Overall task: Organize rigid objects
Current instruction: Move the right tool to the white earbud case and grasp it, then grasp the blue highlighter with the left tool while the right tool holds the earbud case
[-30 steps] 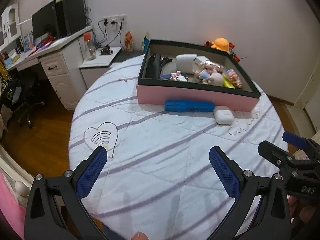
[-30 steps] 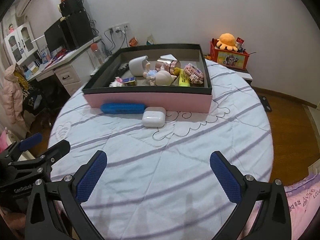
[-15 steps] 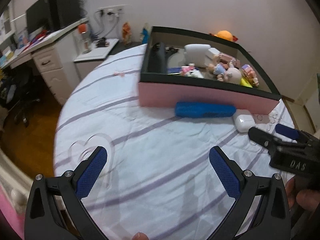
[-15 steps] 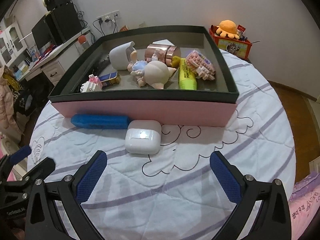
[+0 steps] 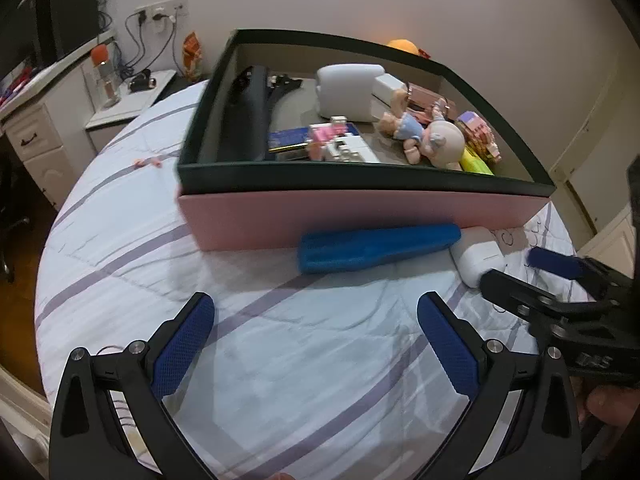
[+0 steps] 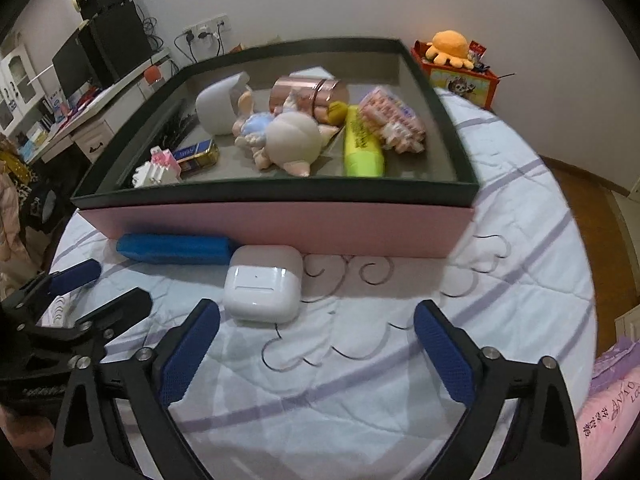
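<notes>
A pink box with a dark rim [image 5: 360,216] [image 6: 280,224] stands on the round bed and holds several toys. A long blue case [image 5: 376,246] [image 6: 176,249] lies against its front wall. A white earbud case [image 5: 476,256] [image 6: 262,288] lies beside it to the right. My left gripper [image 5: 316,344] is open and empty, just short of the blue case. My right gripper [image 6: 316,348] is open and empty, just behind the earbud case, which sits toward its left finger. The right gripper also shows in the left wrist view [image 5: 532,276], beside the earbud case.
In the box lie a doll [image 6: 288,140], a yellow highlighter [image 6: 360,142], a copper tin [image 6: 308,92], a white pod [image 6: 220,106] and a black object [image 5: 248,116]. A desk [image 5: 48,120] stands left of the bed. An orange plush [image 6: 450,46] sits on a red box behind.
Both grippers have moved forward toward the pink box. The blue case and earbud case now lie close in front of the fingers. Both stay open.
</notes>
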Available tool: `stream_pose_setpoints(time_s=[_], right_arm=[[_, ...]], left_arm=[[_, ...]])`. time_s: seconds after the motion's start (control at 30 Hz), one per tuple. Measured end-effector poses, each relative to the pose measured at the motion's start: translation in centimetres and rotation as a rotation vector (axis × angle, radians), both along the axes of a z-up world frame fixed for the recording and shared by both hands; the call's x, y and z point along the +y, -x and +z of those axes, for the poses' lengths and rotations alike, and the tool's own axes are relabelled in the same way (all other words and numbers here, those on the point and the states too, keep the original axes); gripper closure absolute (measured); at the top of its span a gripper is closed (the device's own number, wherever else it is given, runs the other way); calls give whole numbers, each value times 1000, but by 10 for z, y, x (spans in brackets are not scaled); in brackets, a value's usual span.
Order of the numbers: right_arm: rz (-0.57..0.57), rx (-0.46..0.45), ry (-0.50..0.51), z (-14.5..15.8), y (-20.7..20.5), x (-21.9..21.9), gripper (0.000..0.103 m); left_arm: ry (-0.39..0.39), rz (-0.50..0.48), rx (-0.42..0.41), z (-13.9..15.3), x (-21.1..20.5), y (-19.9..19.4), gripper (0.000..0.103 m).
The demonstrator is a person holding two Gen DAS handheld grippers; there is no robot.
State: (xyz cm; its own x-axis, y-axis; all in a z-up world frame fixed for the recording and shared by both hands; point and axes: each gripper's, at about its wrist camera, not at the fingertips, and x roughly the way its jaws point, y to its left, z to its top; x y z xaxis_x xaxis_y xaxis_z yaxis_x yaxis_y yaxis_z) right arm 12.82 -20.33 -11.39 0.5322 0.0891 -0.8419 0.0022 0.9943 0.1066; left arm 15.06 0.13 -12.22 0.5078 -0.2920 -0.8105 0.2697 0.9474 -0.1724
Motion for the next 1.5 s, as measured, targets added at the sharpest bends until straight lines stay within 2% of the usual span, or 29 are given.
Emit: stream_pose_setpoints(time_s=[0.07,0.17,0.27,0.37,0.6,0.77,1.0,1.1,1.27,1.4,1.5], right_arm=[[4,0,0,-2,-4,6,13],[1,-13,8,-2,-9,11,27],[13,-20,56,-4,-15,18,35],[43,-43,105,-5,-13,24,55],[24,-56,12,0,11,-8,55],[0,-46,-5,2,29,-29,55],[-36,-53,-12,5,35,-46,55],[-50,-57,-15,6,35,-54,55],[-61,-59,-20,7,36,-59,55],[-58,-55,-23,5,37,-61,55],[-60,-56,-27,5,39,-63,55]], left_arm=[[-15,8,-7,1,3,4,1],[-31,11,-9,-1,5,8,1],[-36,10,-10,-2,4,9,1],[-25,1,-7,-1,1,8,1],[-12,-33,-17,0,-15,3,1],[26,-57,-36,1,-30,-4,1],[81,-244,-26,2,-57,7,1],[67,-313,-27,3,-66,14,1],[39,-293,-43,3,-69,4,1],[-18,-340,-50,-2,-83,1,1],[-38,-379,-59,-1,-92,4,12]])
